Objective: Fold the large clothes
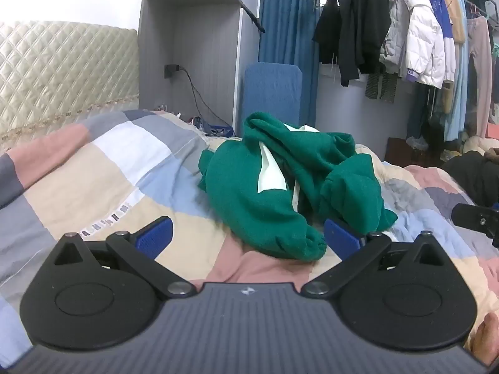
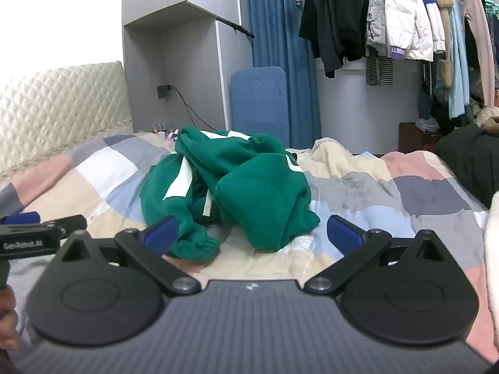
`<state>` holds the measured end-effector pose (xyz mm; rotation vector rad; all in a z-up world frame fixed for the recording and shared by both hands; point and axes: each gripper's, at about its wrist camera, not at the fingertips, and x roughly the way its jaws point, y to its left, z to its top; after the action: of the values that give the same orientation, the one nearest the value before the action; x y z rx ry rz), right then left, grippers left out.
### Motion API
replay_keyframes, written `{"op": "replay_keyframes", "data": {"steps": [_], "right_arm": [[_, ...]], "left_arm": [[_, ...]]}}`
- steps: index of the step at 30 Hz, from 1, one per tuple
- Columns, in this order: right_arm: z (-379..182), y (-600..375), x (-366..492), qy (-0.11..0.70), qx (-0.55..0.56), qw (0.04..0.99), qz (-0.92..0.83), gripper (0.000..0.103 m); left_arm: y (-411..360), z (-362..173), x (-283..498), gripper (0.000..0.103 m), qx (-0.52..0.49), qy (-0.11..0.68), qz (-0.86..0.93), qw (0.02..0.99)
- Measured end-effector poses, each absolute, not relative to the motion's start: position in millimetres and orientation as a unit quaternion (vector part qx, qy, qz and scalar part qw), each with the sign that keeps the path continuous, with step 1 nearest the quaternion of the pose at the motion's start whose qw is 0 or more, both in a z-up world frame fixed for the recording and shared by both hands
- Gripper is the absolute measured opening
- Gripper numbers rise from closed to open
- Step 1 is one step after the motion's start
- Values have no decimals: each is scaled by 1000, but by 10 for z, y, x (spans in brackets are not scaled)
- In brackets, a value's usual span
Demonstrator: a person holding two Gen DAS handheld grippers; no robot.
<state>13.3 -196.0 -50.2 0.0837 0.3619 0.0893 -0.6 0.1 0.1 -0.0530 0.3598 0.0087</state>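
Crumpled green fleece garment with white stripes (image 1: 265, 193) heaped mid-bed on patchwork quilt (image 1: 93, 171); left gripper (image 1: 248, 238) and right gripper (image 2: 252, 233) spread, empty. Seize separate hems, spread flat first.

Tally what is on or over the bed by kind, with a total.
Crumpled green garment: 1
Patchwork quilt: 1
Handheld grippers, jaws open and empty: 2, left gripper and right gripper
Total: 4

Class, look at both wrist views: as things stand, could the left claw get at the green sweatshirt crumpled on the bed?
Probably yes: the left claw is open, the green sweatshirt lies just ahead, nothing between.
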Motion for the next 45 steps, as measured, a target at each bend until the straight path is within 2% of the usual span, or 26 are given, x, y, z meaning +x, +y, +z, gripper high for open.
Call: {"op": "replay_keyframes", "data": {"steps": [22, 45], "right_arm": [[-557, -1968, 186, 192, 34, 980, 36, 103], [-572, -1959, 177, 196, 30, 980, 28, 103]], "left_arm": [[32, -66, 81, 103, -30, 213, 13, 976], [39, -111, 115, 103, -22, 214, 14, 976]]}}
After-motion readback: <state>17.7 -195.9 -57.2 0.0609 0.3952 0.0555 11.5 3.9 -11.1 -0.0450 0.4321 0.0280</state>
